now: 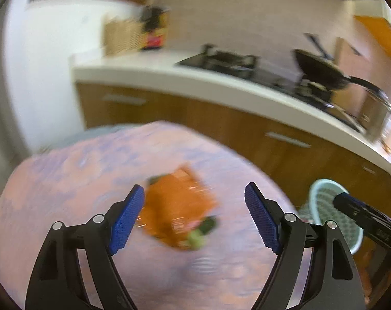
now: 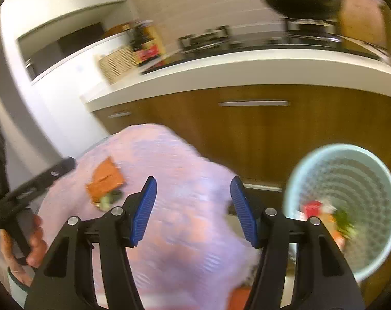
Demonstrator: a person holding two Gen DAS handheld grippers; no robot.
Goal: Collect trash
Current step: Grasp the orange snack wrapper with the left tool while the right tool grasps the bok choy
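An orange snack wrapper [image 1: 174,206] with green bits at its corner lies flat on a round table covered in a pink and lavender cloth [image 1: 79,175]. My left gripper [image 1: 194,188] hovers over it, open wide; the wrapper shows between the blue pads without touching them. In the right wrist view the same wrapper [image 2: 105,178] lies at the left, beside the left gripper's black body [image 2: 40,180] and the hand [image 2: 27,245] holding it. My right gripper [image 2: 194,180] is open over the cloth with nothing between its fingers. A pale blue mesh bin [image 2: 350,175] to its right holds red, orange and green trash [image 2: 321,211].
Past the table runs a kitchen counter [image 1: 169,77] with a white top and brown cabinet doors. On it stand a black wok [image 1: 321,69], a hob, a wicker basket [image 1: 120,36] and bottles. The bin [image 1: 324,206] stands on the floor between table and cabinets.
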